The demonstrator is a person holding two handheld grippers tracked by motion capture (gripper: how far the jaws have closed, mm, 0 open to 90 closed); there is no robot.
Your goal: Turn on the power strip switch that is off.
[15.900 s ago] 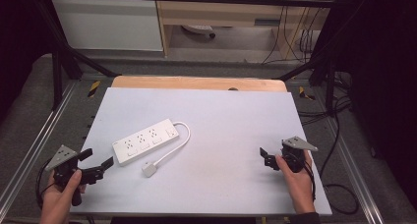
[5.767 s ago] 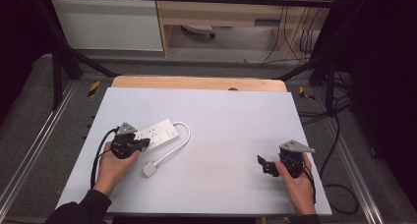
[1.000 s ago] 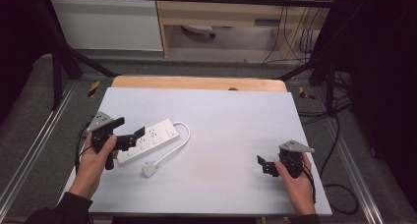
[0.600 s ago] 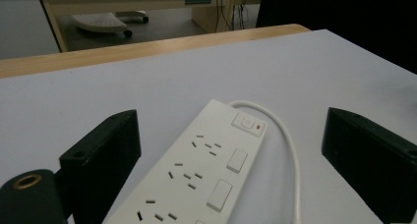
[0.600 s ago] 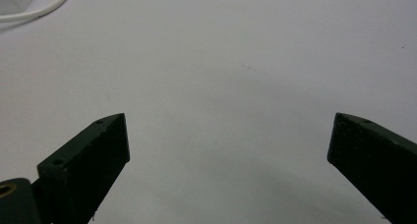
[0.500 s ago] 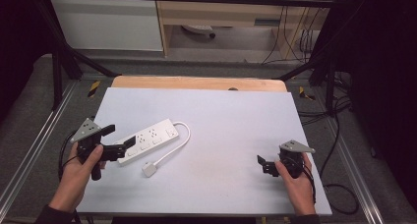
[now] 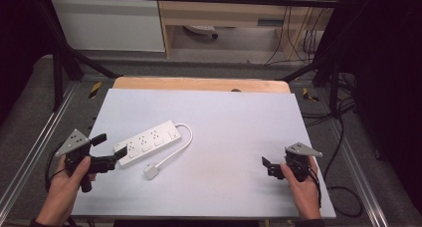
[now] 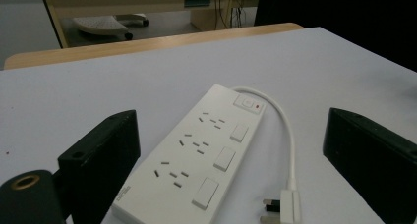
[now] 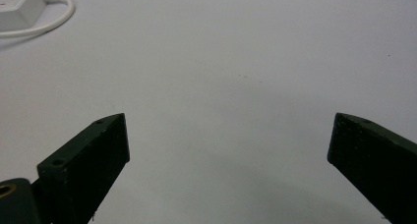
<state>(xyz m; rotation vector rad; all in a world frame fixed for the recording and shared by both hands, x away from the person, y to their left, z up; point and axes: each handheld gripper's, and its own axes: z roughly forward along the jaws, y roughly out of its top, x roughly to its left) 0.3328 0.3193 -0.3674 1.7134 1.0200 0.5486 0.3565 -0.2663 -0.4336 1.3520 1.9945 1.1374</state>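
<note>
Backed off leftward, left gripper [image 7: 107,150] gapes beside power strip [image 7: 148,143] (plug [image 8: 282,210] cropped); right gripper [image 7: 267,167] spread.

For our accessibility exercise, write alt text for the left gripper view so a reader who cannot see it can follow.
A white power strip with three sockets and switches lies on a pale table, framed between the open black jaws of the left claw. Its white cable curves from the far end back to a plug at the near edge.
</note>
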